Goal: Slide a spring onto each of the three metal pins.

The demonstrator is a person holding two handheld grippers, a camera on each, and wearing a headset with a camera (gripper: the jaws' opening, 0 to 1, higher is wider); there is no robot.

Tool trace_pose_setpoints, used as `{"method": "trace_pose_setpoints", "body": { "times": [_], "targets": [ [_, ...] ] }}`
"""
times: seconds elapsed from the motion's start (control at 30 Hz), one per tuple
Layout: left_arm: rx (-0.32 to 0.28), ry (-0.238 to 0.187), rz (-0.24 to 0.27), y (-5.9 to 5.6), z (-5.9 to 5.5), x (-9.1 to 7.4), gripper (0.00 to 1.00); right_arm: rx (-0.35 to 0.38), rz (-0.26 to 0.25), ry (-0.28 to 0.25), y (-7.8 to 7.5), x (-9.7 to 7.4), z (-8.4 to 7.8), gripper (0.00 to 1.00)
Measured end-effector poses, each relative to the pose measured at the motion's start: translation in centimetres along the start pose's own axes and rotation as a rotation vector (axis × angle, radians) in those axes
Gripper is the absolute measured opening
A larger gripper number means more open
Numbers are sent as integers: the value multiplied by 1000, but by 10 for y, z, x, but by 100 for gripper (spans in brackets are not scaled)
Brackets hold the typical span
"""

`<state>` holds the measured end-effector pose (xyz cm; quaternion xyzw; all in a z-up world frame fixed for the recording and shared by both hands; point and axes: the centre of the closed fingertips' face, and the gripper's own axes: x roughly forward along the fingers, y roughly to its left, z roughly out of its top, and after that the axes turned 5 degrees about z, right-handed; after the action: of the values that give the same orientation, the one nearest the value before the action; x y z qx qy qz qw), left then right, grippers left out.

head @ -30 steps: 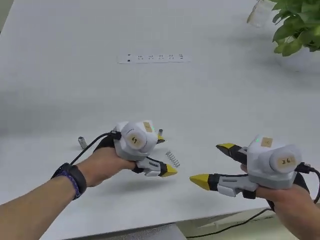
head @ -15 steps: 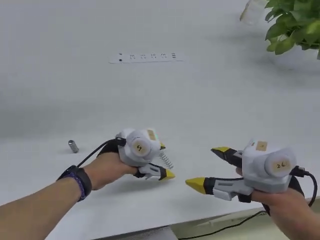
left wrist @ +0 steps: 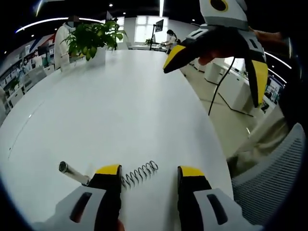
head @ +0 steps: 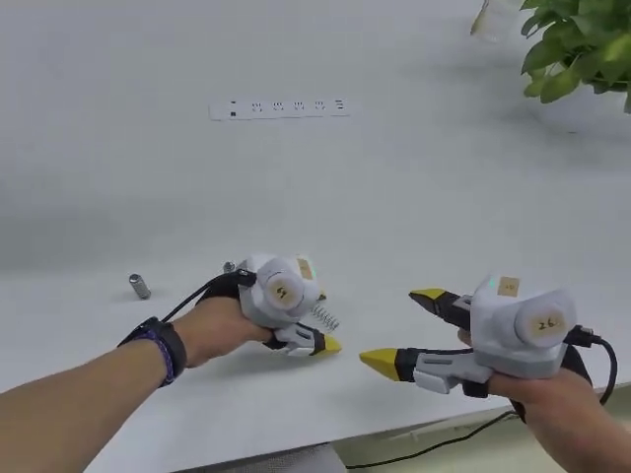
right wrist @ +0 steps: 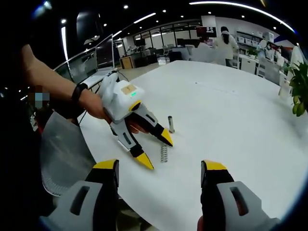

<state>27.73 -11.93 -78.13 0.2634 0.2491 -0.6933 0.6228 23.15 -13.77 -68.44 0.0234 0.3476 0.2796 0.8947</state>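
We fear the slick white counter [head: 414,177] most: if the left hand-held gripper [right wrist: 155,151], jaws apart astride the spring [left wrist: 139,173] lying near the front edge, closes off-centre, the spring may squirt away or topple the metal pin [right wrist: 170,123] standing just beside. The right hand-held gripper [head: 402,328] hangs open nearby. Around us, a lit open office; farther up the counter, a potted plant [head: 582,44] and a power strip [head: 278,106]

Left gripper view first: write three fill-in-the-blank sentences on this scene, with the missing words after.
The left hand-held gripper has its jaws ____, with the spring lying between them on the table. The right hand-held gripper holds ____. In the head view, a leafy green ____ sits at the top right corner.
Missing words: open; nothing; plant.
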Motion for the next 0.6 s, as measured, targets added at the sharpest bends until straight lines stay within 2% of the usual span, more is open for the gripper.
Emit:
{"method": "trace_pose_setpoints", "body": {
  "times": [0.1,0.3,0.37,0.53,0.6],
  "targets": [
    [3,8,3,0,-1,-2,39,1,0,-1,0,0,0,68],
    [53,50,3,-1,-12,-4,34,-1,3,-2,0,1,0,67],
    [54,51,3,0,-12,-4,32,-3,4,-2,1,1,0,67],
    [76,73,11,1,-16,-7,22,-2,6,-2,2,2,0,66],
    [89,96,12,1,-22,-8,18,0,6,-4,2,1,0,66]
  ]
}}
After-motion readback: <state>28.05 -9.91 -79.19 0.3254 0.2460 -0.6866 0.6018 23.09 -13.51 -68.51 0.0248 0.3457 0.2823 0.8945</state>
